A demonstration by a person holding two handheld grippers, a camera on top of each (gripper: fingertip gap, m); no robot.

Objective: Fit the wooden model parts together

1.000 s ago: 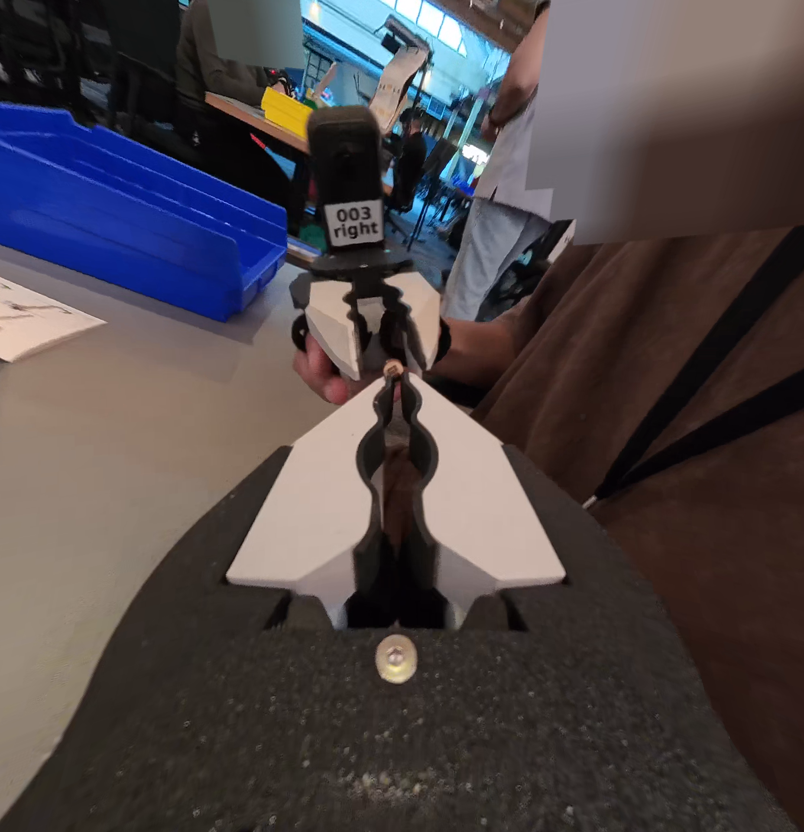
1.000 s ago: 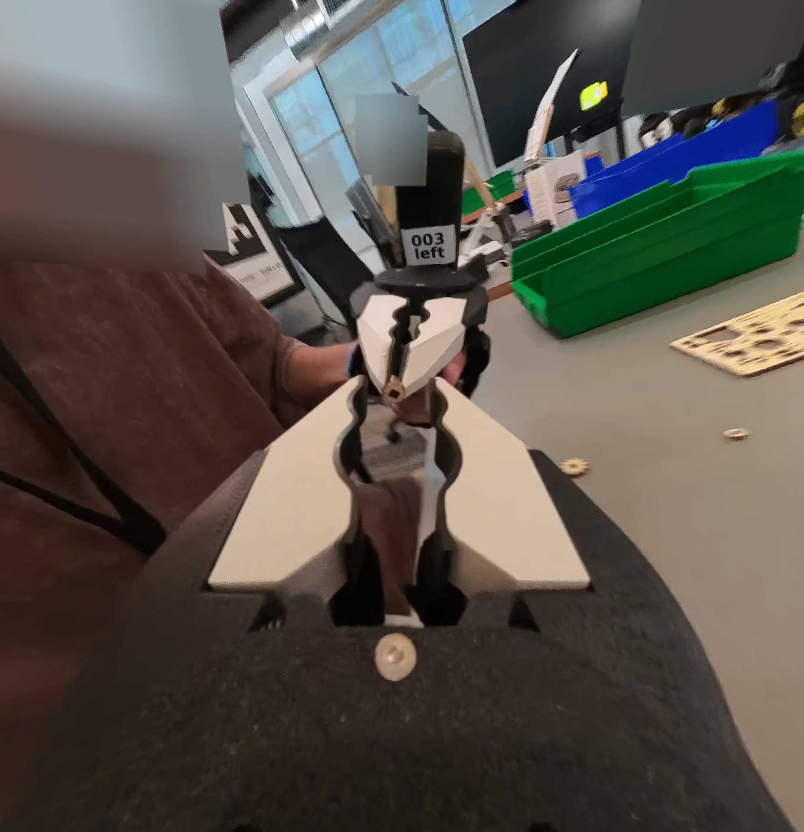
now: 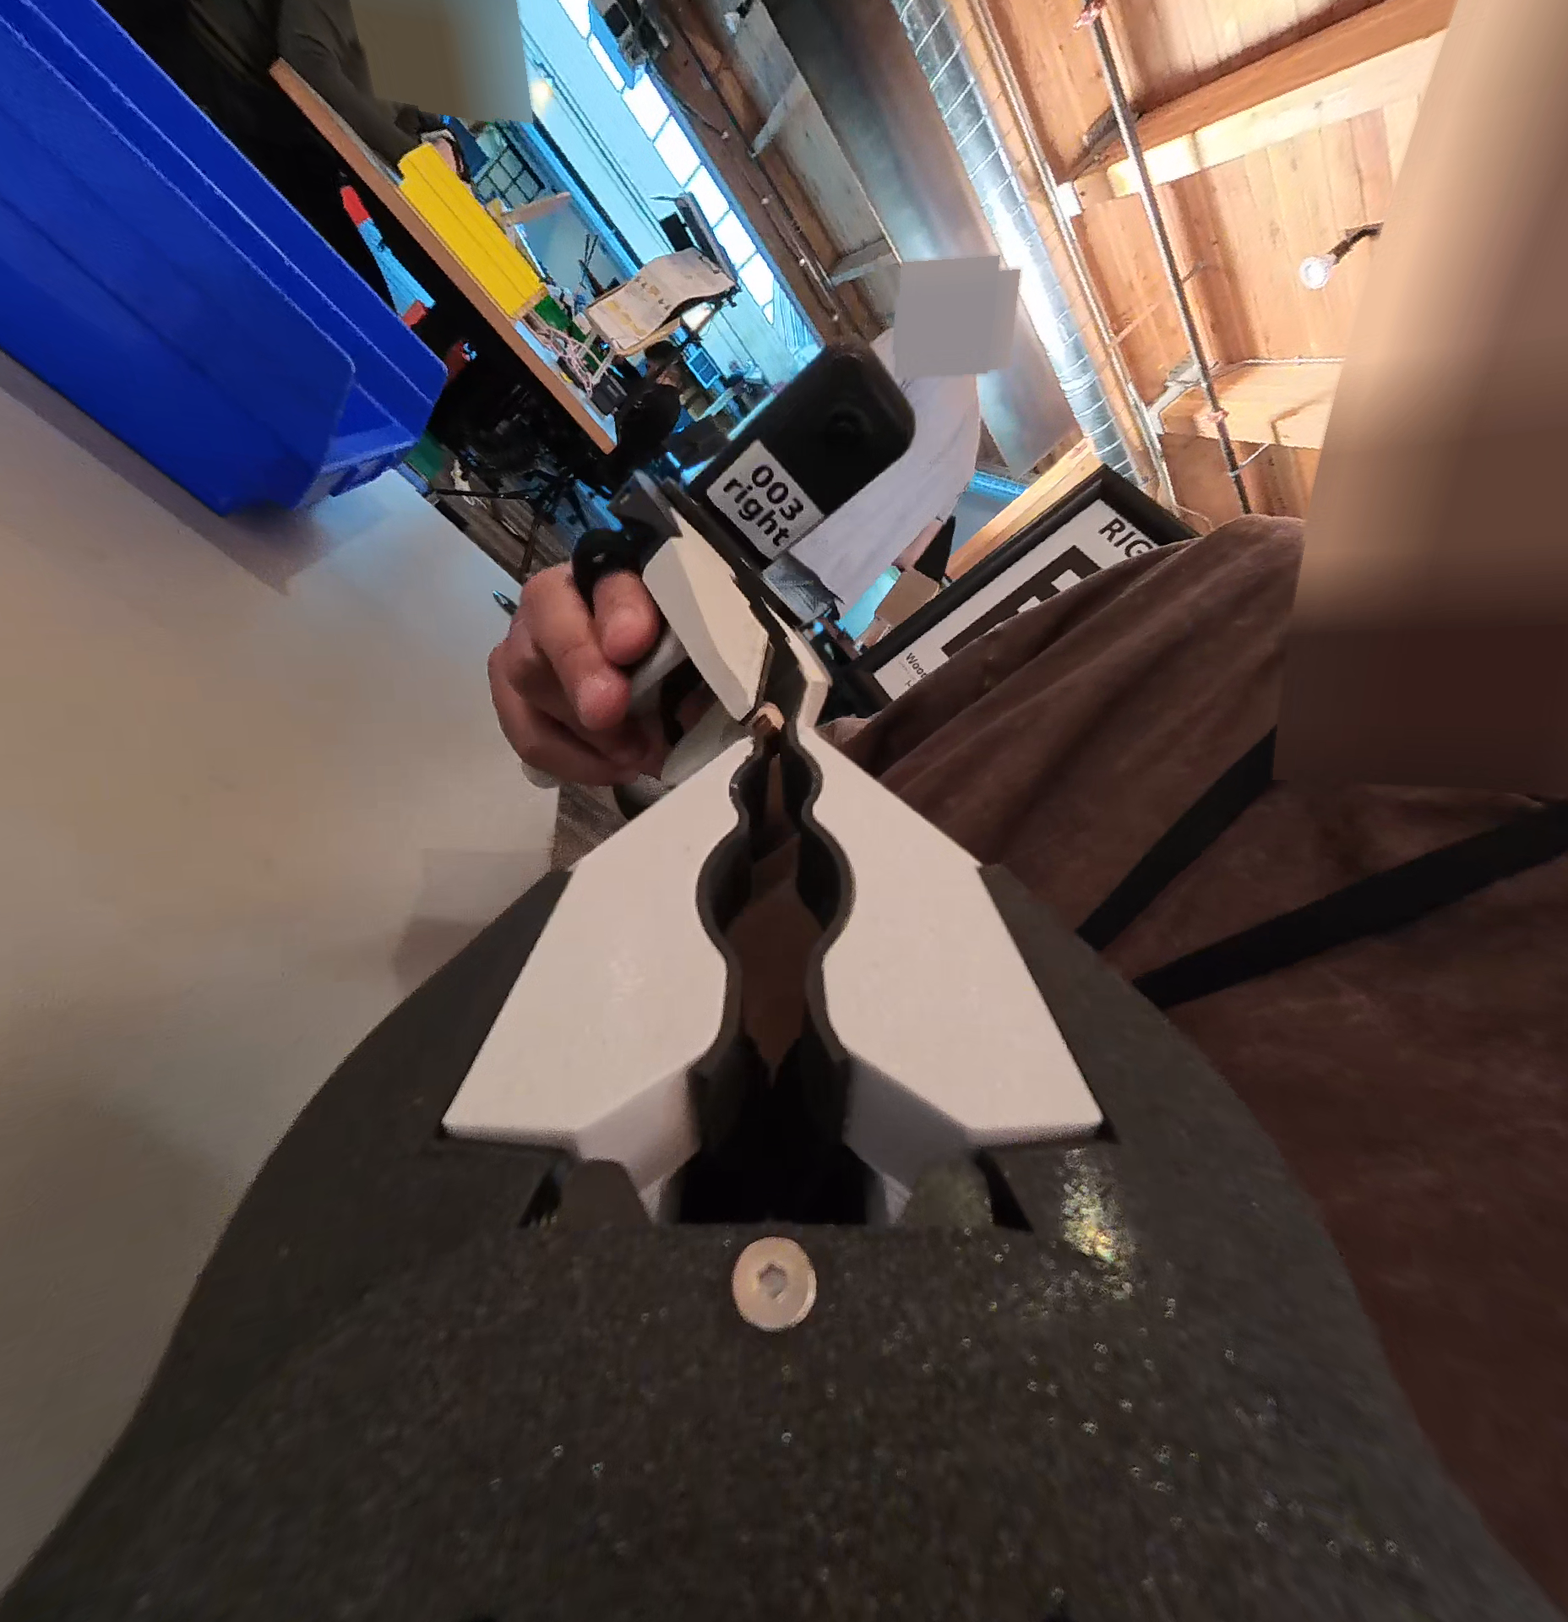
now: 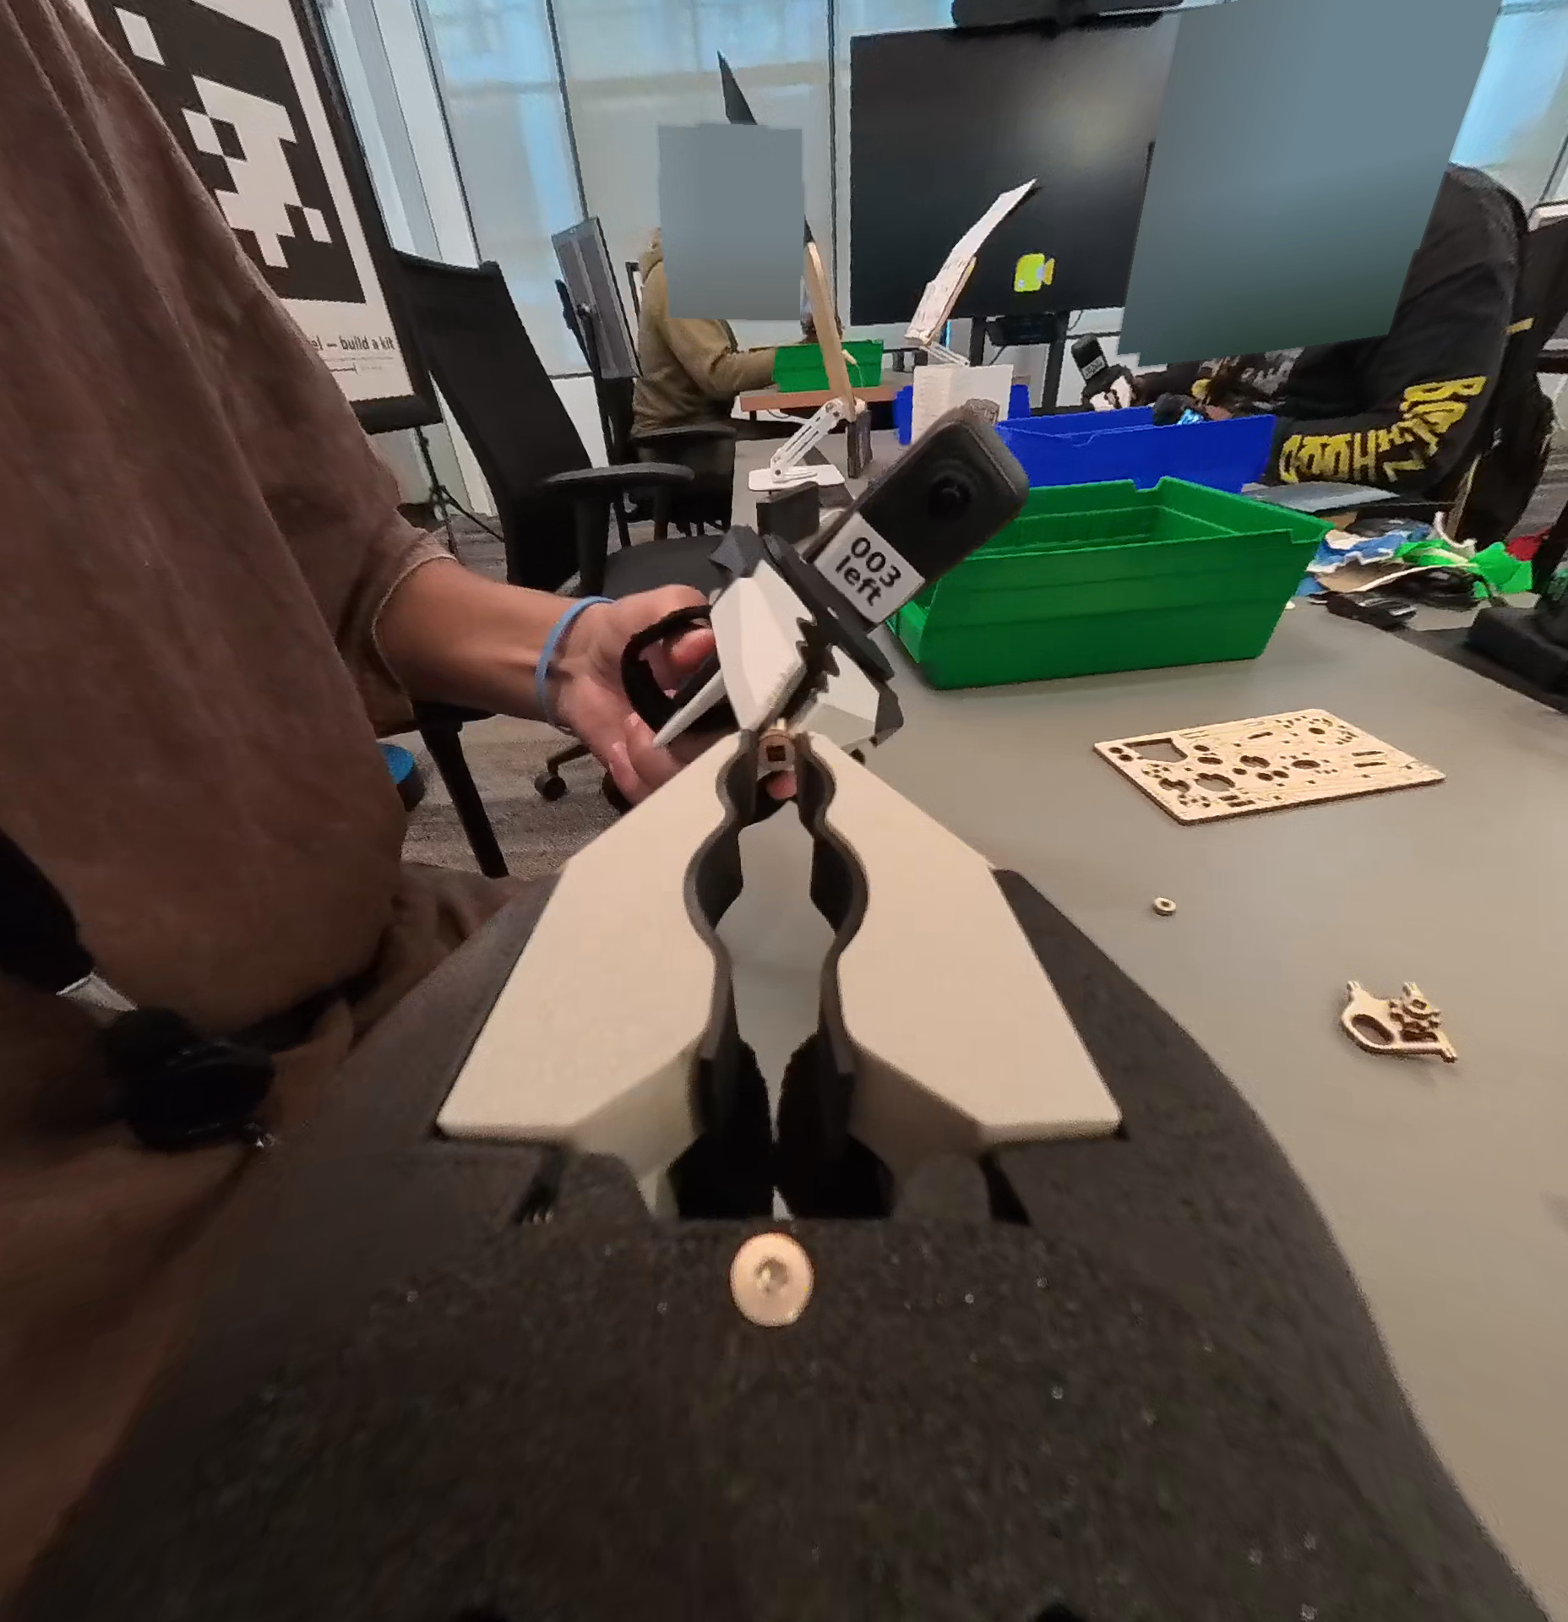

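My two grippers meet tip to tip above the grey table's near edge. A small pale wooden part [image 4: 776, 753] with a square hole sits between the tips of my right gripper [image 4: 777, 757], whose jaws are closed on it. My left gripper [image 4: 785, 724] comes at it from the far side, tilted, with its tips on the same part. In the left wrist view my left gripper [image 3: 776, 742] is shut on the small wooden part [image 3: 767, 721], and the right gripper [image 3: 776, 711] pinches it from beyond. I cannot tell whether it is one part or two.
A wooden sheet with cut-outs [image 4: 1268, 764], a small ring [image 4: 1164, 904] and a small wooden assembly [image 4: 1399, 1027] lie on the table [image 4: 1290, 1229] to the right. A green bin [image 4: 1114, 597] stands behind them. A blue bin [image 3: 148, 307] is at the left. The person's brown shirt [image 4: 148, 614] is close by. Only a small space, under 4 cm, lies between the two pairs of fingers. From either gripper's tips it is about 25 centimetres to the small wooden assembly [image 4: 1399, 1027].
Both grippers have rolled, so each view is tilted and the opposite gripper now leans to the right. The right gripper's jaws have narrowed onto the small part. The tips stay together.
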